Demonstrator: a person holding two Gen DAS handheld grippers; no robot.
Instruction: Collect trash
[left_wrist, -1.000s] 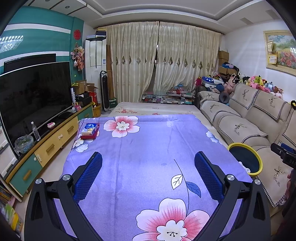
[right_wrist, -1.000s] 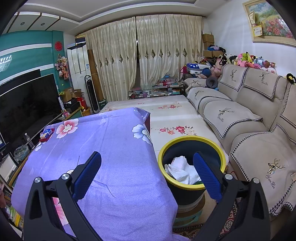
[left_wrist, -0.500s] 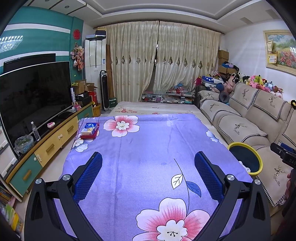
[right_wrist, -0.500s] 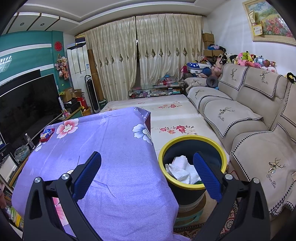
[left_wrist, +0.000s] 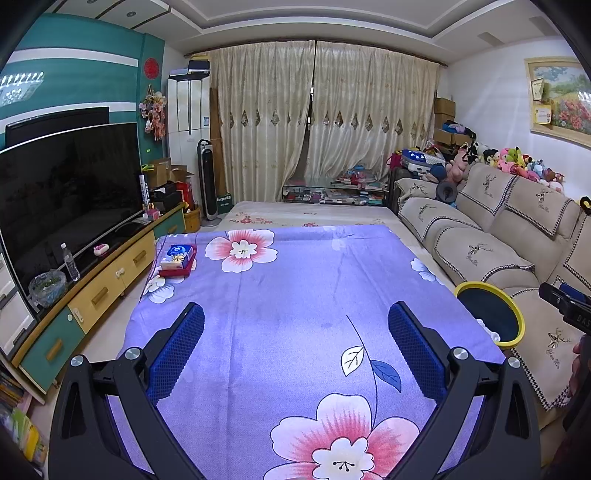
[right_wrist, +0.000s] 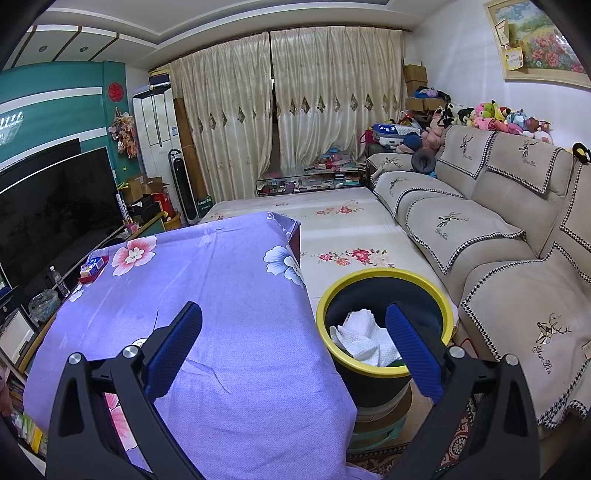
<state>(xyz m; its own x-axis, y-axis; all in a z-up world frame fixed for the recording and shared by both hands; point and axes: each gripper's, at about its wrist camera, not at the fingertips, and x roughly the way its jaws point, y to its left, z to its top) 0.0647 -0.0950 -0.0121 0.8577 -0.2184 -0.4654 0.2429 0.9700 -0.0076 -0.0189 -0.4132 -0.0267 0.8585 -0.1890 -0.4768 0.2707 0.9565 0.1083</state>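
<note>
While both tools hover above the desk (left_wrist: 295, 295):
Left tool (left_wrist: 295, 345): spread wide, holding nothing, over the purple floral cloth.
Right tool (right_wrist: 293, 341): spread wide, holding nothing, at the desk's right edge.
Trash bin (right_wrist: 384, 280): yellow-rimmed, on the floor just beside the desk.
Crumpled white paper (right_wrist: 364, 338): inside the bin, just left of the right tool's right finger.
</note>
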